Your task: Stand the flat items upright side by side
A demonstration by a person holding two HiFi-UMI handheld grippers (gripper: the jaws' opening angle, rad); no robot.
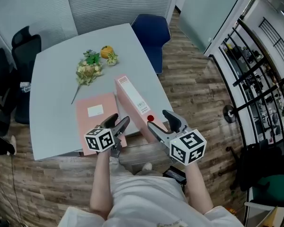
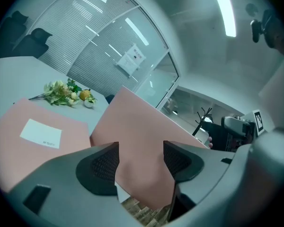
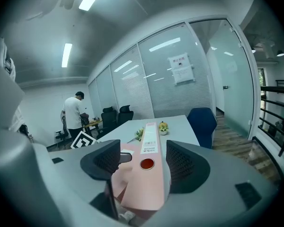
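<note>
A pink binder (image 1: 132, 100) stands on its long edge on the grey table (image 1: 52, 79), spine up, with a red dot at its near end. A flat pink folder (image 1: 95, 111) with a white label lies to its left. My left gripper (image 1: 119, 121) hangs at the binder's near left corner. In the left gripper view its jaws stand wide, and the binder's broad face (image 2: 137, 126) fills the gap beyond them. My right gripper (image 1: 158, 120) is at the spine's near end. In the right gripper view the spine (image 3: 149, 167) runs between the wide jaws, with a gap on the left.
A bunch of flowers (image 1: 89, 69) and a small orange ornament (image 1: 106, 52) lie at the table's far side. A blue chair (image 1: 154, 32) stands beyond the table and black chairs (image 1: 23, 46) to the left. A person (image 3: 75, 112) stands far off in the right gripper view.
</note>
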